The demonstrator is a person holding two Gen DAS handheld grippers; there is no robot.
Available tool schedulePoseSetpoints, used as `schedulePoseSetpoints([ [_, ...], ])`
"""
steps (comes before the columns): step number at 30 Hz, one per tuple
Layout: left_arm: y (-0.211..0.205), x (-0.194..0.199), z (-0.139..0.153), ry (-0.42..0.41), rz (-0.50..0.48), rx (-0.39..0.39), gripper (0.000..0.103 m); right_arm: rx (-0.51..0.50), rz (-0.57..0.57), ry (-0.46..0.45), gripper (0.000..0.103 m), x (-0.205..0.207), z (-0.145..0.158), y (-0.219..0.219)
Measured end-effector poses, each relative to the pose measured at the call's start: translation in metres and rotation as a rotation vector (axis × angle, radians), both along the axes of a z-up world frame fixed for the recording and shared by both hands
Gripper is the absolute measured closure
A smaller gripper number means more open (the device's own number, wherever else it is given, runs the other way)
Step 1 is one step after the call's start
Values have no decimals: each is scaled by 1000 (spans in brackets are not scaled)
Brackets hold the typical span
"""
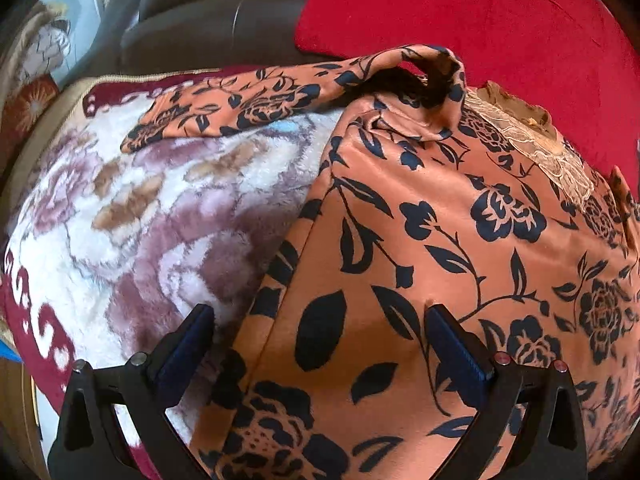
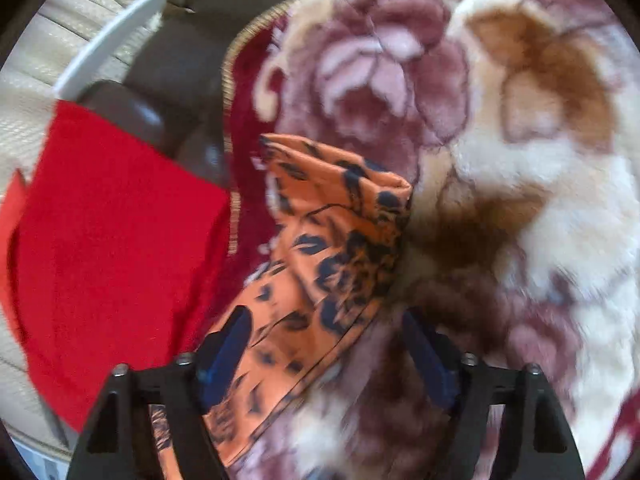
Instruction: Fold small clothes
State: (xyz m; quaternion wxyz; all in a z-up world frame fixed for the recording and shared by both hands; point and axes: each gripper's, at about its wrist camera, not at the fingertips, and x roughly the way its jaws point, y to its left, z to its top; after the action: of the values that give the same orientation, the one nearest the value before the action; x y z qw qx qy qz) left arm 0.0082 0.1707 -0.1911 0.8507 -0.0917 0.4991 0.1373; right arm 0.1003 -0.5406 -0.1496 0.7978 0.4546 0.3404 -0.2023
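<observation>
Orange satin with dark navy flowers fills the left wrist view: a small garment (image 1: 440,248) lies spread on a fluffy floral blanket (image 1: 132,216). A sleeve reaches out to the left across the blanket, and lace trims the neck at the upper right. A red cushion (image 1: 480,12) sits behind it, with a dark sofa further back. The left gripper (image 1: 320,320) stands open over the garment's left edge; one fingertip is above the blanket, the other above the cloth, and nothing is pinched.

From the right wrist, blurred, the garment (image 2: 328,240) rises in a crumpled fold from the blanket (image 2: 520,160). The cushion (image 2: 112,240) lies to the left. The right gripper (image 2: 324,332) is open, with cloth lying between its fingers. I cannot tell whether either pad touches the fabric.
</observation>
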Motion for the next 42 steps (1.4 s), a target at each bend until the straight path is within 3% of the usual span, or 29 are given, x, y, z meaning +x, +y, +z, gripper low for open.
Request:
schedulePoseSetpoints([
  [3, 0, -6, -1, -20, -20, -4, 0, -44, -20, 46, 45, 16, -10, -9],
  [5, 0, -9, -2, -30, -38, -7, 0, -69, -23, 90, 96, 24, -15, -12],
  [8, 1, -15, -4, -31, -67, -8, 0, -133, 0, 101, 96, 35, 1, -11],
  [11, 6, -11, -3, -37, -56, -38, 0, -277, 112, 6, 97, 49, 61, 26],
  [13, 7, -11, -1, -34, -60, -51, 0, -372, 221, -103, 97, 57, 118, 76],
  [15, 9, -12, 3, -30, -73, -65, 0, -397, 338, -228, 97, 60, 166, 136],
  [17, 15, -15, 11, -48, -61, -111, 0, -400, 462, -338, 97, 60, 201, 203],
  [19, 25, -20, 20, -79, -39, -169, 0, -379, 564, -411, 97, 59, 218, 263],
  [21, 33, -23, 29, -118, -17, -193, 0, -345, 663, -453, 93, 59, 220, 332],
  [23, 35, -23, 37, -145, -17, -202, 0, -289, 728, -438, 91, 63, 203, 377],
  [24, 35, -22, 42, -159, -23, -204, 0, -263, 770, -412, 85, 66, 190, 400],
  [25, 35, -21, 44, -165, -29, -206, 0, -225, 811, -377, 54, 70, 168, 422],
  [26, 34, -19, 47, -172, -41, -209, 0, -186, 842, -329, 7, 74, 140, 444],
  [27, 33, -16, 50, -174, -53, -212, 0, -161, 869, -295, 0, 77, 116, 459],
  [30, 22, -4, 60, -188, -99, -215, 0, -83, 1004, -168, 0, 77, 51, 492],
  [32, 12, 8, 68, -207, -138, -218, 0, -51, 981, -181, 0, 54, 37, 482],
  [37, -25, 61, 74, -188, -232, -326, 0, 45, 782, -254, 0, 38, 42, 401],
  [42, -60, 121, 57, -118, -202, -482, 0, 91, 724, -284, 0, 20, 56, 348],
])
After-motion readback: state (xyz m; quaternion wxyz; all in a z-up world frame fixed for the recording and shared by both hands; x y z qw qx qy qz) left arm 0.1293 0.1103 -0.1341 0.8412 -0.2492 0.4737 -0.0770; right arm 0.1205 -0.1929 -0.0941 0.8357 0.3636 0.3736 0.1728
